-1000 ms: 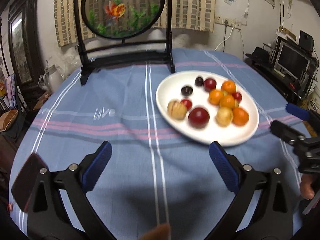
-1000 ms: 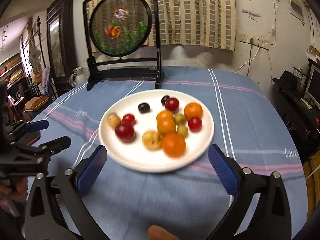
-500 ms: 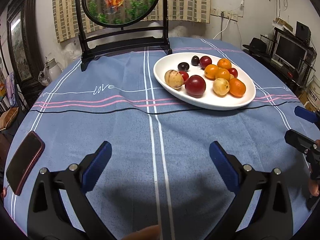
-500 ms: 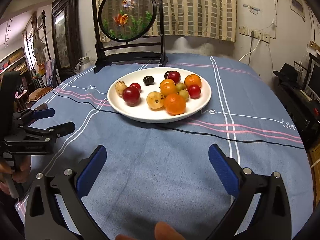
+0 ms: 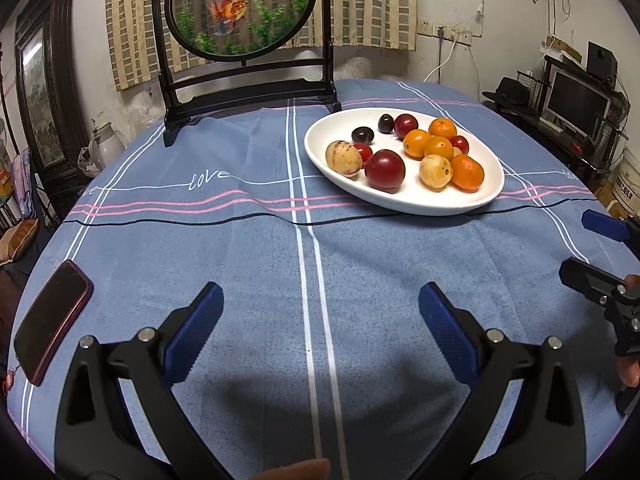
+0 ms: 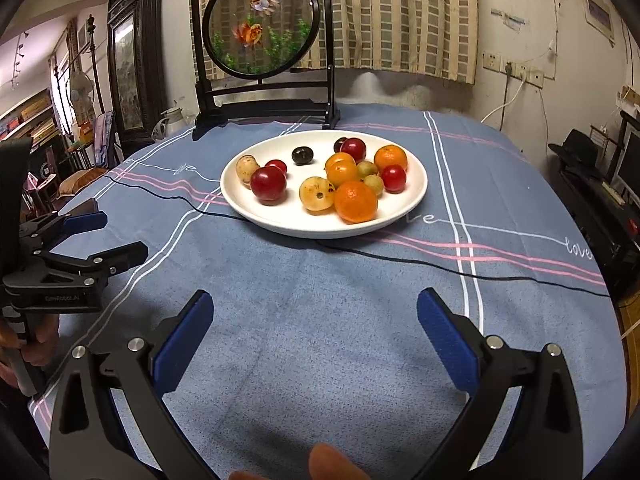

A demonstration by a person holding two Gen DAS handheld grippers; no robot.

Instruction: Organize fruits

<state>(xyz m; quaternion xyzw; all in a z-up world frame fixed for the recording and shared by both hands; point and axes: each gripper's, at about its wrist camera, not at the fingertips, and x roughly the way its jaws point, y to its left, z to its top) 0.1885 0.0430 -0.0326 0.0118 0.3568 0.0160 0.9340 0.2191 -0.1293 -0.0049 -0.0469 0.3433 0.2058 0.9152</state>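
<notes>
A white plate (image 5: 404, 199) (image 6: 416, 188) on the blue tablecloth holds several fruits: oranges (image 5: 467, 172) (image 6: 356, 201), red plums (image 5: 385, 169) (image 6: 268, 183), yellow spotted fruits (image 5: 343, 158) (image 6: 317, 193) and dark plums (image 5: 363, 135) (image 6: 302, 155). My left gripper (image 5: 320, 334) is open and empty over the cloth, well short of the plate. My right gripper (image 6: 314, 330) is open and empty, also short of the plate. Each gripper shows at the edge of the other's view, the right one (image 5: 600, 252) and the left one (image 6: 86, 236).
A round goldfish screen on a black stand (image 5: 244, 60) (image 6: 264, 76) stands at the table's far side behind the plate. A phone (image 5: 52, 320) lies near the left table edge. A thin black cable (image 6: 440, 266) crosses the cloth in front of the plate.
Both grippers have drawn back and lowered, so the plate now sits farther off. Both stay open and empty. The fruits have not moved.
</notes>
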